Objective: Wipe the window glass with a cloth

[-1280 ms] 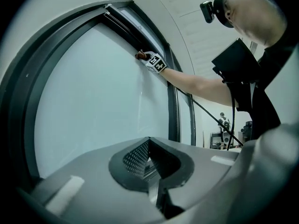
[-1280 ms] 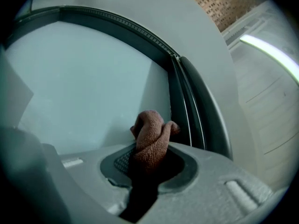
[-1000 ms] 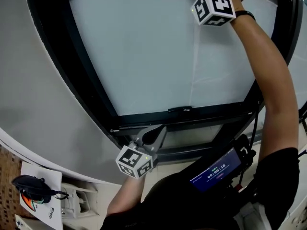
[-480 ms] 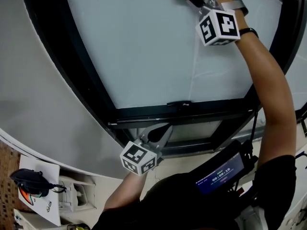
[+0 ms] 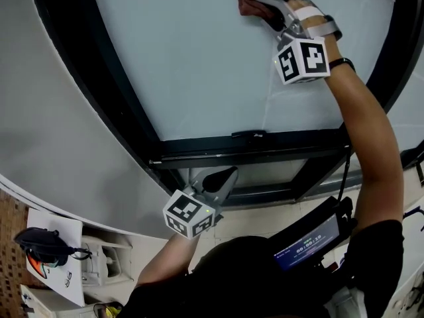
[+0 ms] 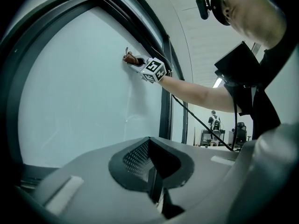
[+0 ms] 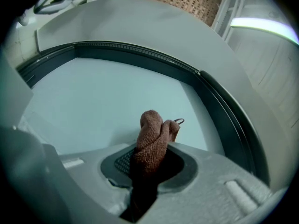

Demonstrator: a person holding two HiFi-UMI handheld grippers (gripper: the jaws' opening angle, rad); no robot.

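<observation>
While my right gripper [image 5: 265, 8] reaches high up the window glass [image 5: 185, 65], its fingers pinch the brown cloth [image 7: 153, 136], and the bunched end of it touches the pane. My left gripper [image 5: 213, 185] hangs low beside the bottom rail of the dark frame [image 5: 252, 152], its fingers pressed together on nothing, off the glass.

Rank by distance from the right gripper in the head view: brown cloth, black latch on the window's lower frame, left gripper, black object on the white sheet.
1. Brown cloth, clamped in the right gripper, top.
2. Black latch, centre of lower frame.
3. Left gripper, just below that frame.
4. Black object, lower left on white sheet.
</observation>
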